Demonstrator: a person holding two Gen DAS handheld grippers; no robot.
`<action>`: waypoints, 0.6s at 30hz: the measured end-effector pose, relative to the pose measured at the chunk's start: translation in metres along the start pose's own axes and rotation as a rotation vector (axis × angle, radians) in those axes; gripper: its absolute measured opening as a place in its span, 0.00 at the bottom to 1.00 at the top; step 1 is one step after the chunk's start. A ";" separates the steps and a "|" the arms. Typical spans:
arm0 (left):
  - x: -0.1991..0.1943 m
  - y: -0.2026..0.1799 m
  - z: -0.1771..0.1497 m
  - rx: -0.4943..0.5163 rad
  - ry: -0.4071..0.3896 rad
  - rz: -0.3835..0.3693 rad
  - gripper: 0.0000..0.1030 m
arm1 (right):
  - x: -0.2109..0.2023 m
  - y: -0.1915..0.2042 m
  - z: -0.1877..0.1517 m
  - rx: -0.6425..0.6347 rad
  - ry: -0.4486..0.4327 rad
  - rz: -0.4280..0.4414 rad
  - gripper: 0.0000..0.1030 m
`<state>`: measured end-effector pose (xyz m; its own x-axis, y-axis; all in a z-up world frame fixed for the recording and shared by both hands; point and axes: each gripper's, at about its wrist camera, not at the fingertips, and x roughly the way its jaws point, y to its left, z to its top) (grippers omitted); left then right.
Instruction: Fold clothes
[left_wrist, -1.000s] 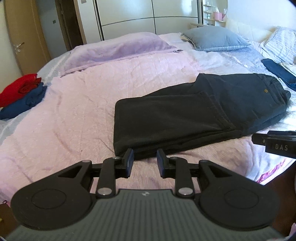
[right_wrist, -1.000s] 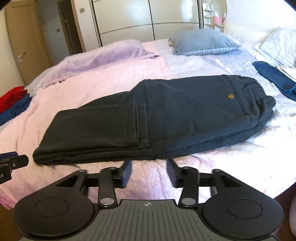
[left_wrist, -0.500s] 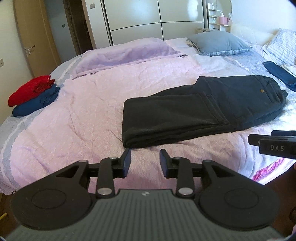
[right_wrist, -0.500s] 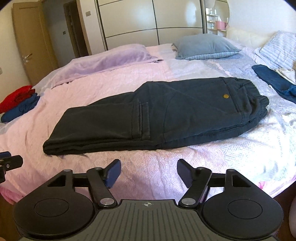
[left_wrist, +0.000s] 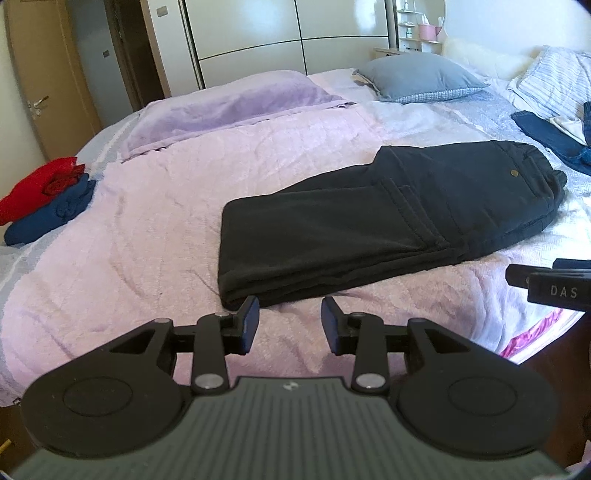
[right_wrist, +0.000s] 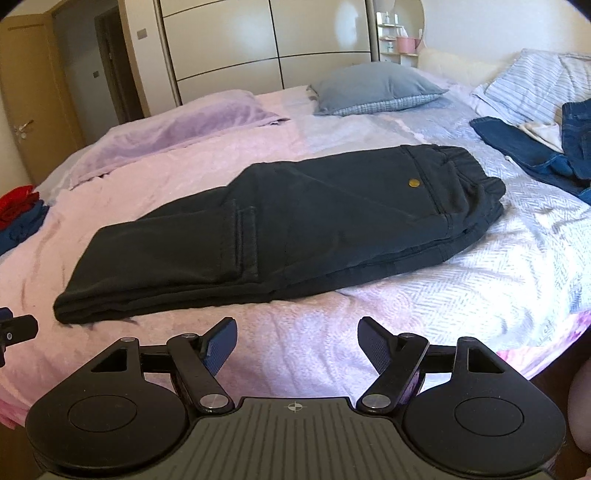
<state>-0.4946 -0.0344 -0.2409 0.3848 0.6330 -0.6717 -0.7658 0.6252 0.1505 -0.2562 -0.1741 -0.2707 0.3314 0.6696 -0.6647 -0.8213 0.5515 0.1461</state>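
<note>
The dark trousers (left_wrist: 388, 221) lay folded on the bed (left_wrist: 147, 221), long axis running left to right. The left claw (left_wrist: 290, 325), narrowly parted and empty, stood nearest their folded end; the right claw (right_wrist: 297, 345), wide and empty, faced their middle.

**Bright bedroom, wide bed, wardrobe wall**

I see a wide bed (left_wrist: 155, 236) filling both views — pink quilted cover, paler white toward the right. A lilac blanket (left_wrist: 229, 107) lies across its far side, beside a grey pillow (left_wrist: 417, 75) and a striped pillow (right_wrist: 535, 83). Behind stands a cream wardrobe (right_wrist: 266, 40) with dark seams, and at left a wooden door (left_wrist: 33, 81) with a metal handle. A small shelf (right_wrist: 400, 44) — pink box on it — sits in the far corner. Daylight washes everything evenly.
</note>
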 end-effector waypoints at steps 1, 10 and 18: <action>0.003 -0.002 0.001 0.000 0.004 -0.003 0.32 | 0.001 -0.002 0.000 0.001 0.002 -0.003 0.73; 0.031 -0.004 0.008 -0.047 -0.001 -0.117 0.32 | 0.024 -0.033 0.004 0.085 0.029 0.012 0.73; 0.066 0.000 0.029 -0.093 -0.032 -0.204 0.31 | 0.039 -0.138 0.010 0.537 -0.049 0.184 0.73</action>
<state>-0.4540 0.0206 -0.2638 0.5513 0.5128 -0.6581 -0.7143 0.6977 -0.0548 -0.1253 -0.2189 -0.3089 0.2364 0.7940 -0.5600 -0.5202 0.5903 0.6172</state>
